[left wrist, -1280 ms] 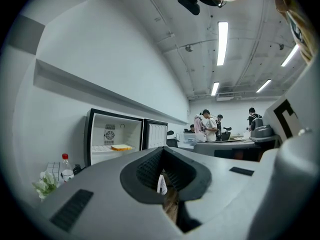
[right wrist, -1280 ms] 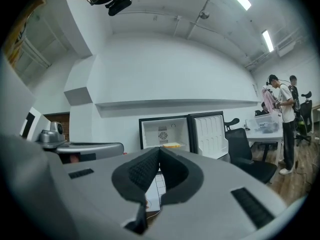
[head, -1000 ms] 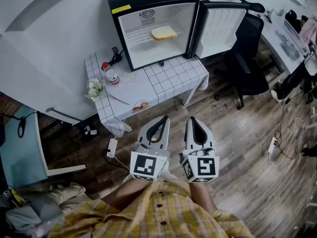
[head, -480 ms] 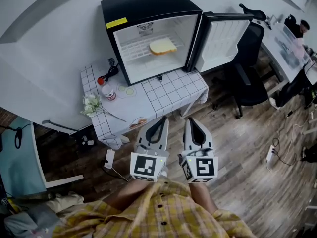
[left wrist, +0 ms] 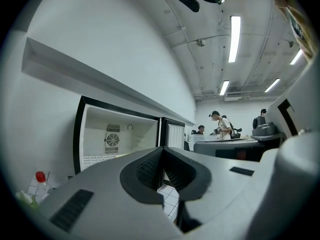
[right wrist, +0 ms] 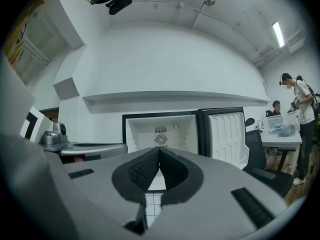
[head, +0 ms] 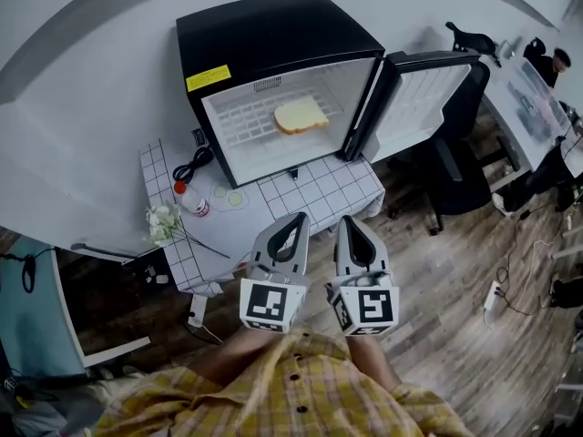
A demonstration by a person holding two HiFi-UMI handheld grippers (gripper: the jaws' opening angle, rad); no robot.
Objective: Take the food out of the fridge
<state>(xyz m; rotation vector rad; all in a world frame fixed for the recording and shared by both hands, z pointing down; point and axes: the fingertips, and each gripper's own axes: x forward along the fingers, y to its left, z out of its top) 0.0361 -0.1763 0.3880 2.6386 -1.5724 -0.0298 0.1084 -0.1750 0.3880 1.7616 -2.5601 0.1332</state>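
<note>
Hovering side by side at the near edge of the worktop, the left claw [head: 295, 217] and the right claw [head: 349, 219] are both pointing at the open fridge. Each is holding its dark ribbed pads pressed together and is pinching nothing.

The task's thing, a pale slice of bread [head: 301, 115], is lying flat on the white wire shelf [head: 244, 127] inside the black box-shaped fridge [head: 273, 35], well apart from both claws.

**Risks.**
- Shut claws would probably push the slice toward the back wall instead of taking it, so one needs spreading first.
- The soft bread is likely to crush or tear under a hard pinch.
- A low pad could be catching on the shelf wires.
- A wide sweep on the left could be toppling the red-capped clear bottle [head: 192, 204].

**Surface, left to right.** The worktop [head: 328, 185] is wearing a white cloth with a dark grid. It is carrying a spray of white flowers [head: 161, 221], the bottle, two green round slices [head: 228, 196], a black cable [head: 188, 167] and the fridge.

**Room.**
- The white-lined fridge door [head: 414, 107] is standing open to the right.
- A black office chair [head: 460, 153] is standing just beyond the door.
- Wood-plank floor [head: 437, 280] is running below.
- A plain white wall [head: 82, 107] is rising behind the fridge.
- A cluttered desk [head: 533, 76] is standing at the far right.
</note>
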